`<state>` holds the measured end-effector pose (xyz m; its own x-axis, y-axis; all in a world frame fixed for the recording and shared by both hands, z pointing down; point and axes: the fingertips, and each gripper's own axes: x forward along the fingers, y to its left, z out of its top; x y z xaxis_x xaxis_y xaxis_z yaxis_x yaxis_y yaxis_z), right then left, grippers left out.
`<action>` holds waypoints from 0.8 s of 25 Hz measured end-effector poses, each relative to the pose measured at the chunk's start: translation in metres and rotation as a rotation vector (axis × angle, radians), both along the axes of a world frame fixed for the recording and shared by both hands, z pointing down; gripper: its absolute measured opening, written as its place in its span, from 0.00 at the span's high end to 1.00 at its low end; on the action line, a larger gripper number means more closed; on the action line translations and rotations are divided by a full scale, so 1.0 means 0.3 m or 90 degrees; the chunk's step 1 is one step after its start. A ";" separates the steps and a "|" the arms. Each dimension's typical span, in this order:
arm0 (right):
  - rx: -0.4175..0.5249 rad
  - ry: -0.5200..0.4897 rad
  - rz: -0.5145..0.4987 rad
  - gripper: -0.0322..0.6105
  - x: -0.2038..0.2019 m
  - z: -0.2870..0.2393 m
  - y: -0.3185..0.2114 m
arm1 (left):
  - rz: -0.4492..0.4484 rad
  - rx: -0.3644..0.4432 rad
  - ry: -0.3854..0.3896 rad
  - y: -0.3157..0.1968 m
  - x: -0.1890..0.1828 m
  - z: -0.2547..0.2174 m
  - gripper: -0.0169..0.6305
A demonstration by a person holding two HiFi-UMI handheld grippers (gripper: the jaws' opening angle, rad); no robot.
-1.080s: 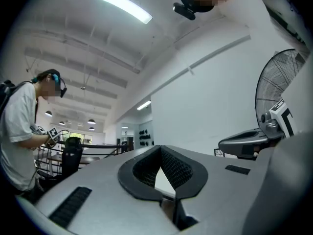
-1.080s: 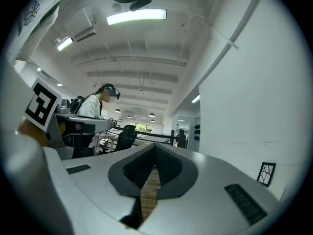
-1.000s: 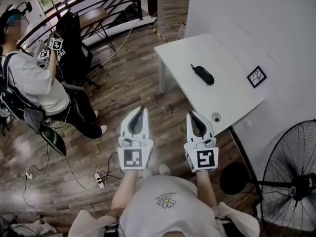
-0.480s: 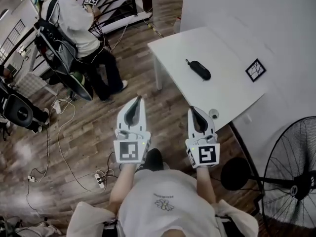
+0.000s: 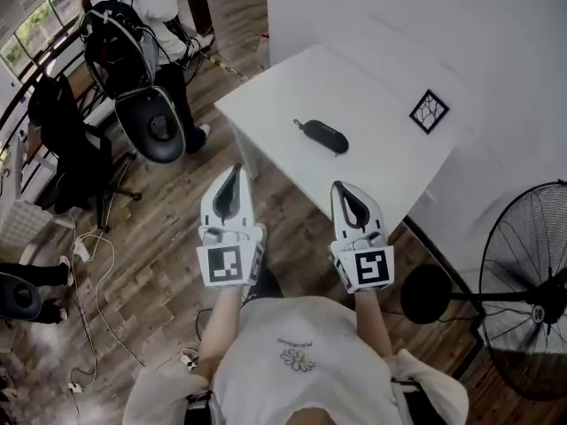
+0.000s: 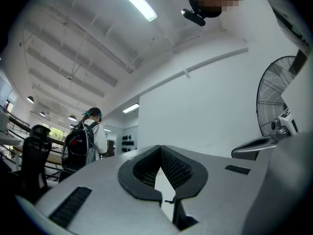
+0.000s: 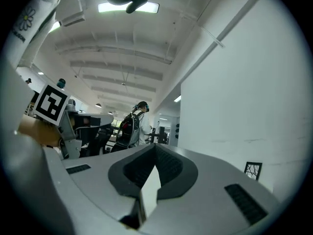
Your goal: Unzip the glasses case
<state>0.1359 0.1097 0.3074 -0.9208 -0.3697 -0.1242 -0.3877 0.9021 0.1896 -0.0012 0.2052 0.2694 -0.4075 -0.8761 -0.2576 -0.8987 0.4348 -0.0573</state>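
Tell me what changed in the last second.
The person carrying the grippers has walked toward the table, so the glasses case now lies nearer the left gripper and right gripper. The bystander with the backpack has shifted to the view's top left. Unchanged: both grippers shut and empty, case untouched on the table.

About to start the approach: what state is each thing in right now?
Glasses case: closed, flat on the table, untouched.
Left gripper: jaws shut, empty, clear of the case.
Right gripper: jaws shut, empty, clear of the case.
Fan: upright; spinning or not, cannot tell.
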 end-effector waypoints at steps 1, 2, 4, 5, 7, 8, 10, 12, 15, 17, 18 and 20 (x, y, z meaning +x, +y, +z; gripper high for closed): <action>0.000 0.001 0.009 0.94 -0.036 0.000 -0.034 | 0.010 0.000 -0.002 -0.041 -0.039 0.001 0.96; 0.000 0.001 0.015 0.94 -0.077 -0.003 -0.065 | 0.017 0.002 0.000 -0.078 -0.081 -0.002 0.95; 0.000 0.006 0.025 0.94 -0.164 -0.010 -0.119 | 0.029 0.006 0.002 -0.144 -0.174 -0.014 0.95; 0.000 0.009 0.034 0.94 -0.210 -0.014 -0.149 | 0.035 0.005 0.000 -0.178 -0.224 -0.020 0.95; -0.002 0.015 0.060 0.94 -0.302 -0.020 -0.224 | 0.051 0.003 -0.006 -0.259 -0.332 -0.030 0.95; -0.001 0.017 0.074 0.94 -0.349 -0.024 -0.264 | 0.058 0.001 -0.008 -0.302 -0.391 -0.030 0.95; 0.002 0.016 0.095 0.94 -0.448 -0.036 -0.336 | 0.069 -0.009 -0.006 -0.380 -0.514 -0.026 0.96; -0.002 0.018 0.114 0.94 -0.538 -0.047 -0.404 | 0.084 -0.012 -0.004 -0.455 -0.622 -0.030 0.95; 0.001 0.020 0.147 0.94 -0.652 -0.067 -0.511 | 0.112 -0.007 -0.007 -0.566 -0.754 -0.045 0.95; 0.001 0.027 0.171 0.94 -0.711 -0.064 -0.571 | 0.126 -0.004 -0.008 -0.624 -0.831 -0.044 0.95; 0.000 0.032 0.182 0.94 -0.735 -0.061 -0.596 | 0.134 -0.003 -0.005 -0.651 -0.862 -0.041 0.96; -0.001 0.042 0.203 0.94 -0.766 -0.050 -0.639 | 0.157 -0.004 -0.002 -0.708 -0.900 -0.030 0.95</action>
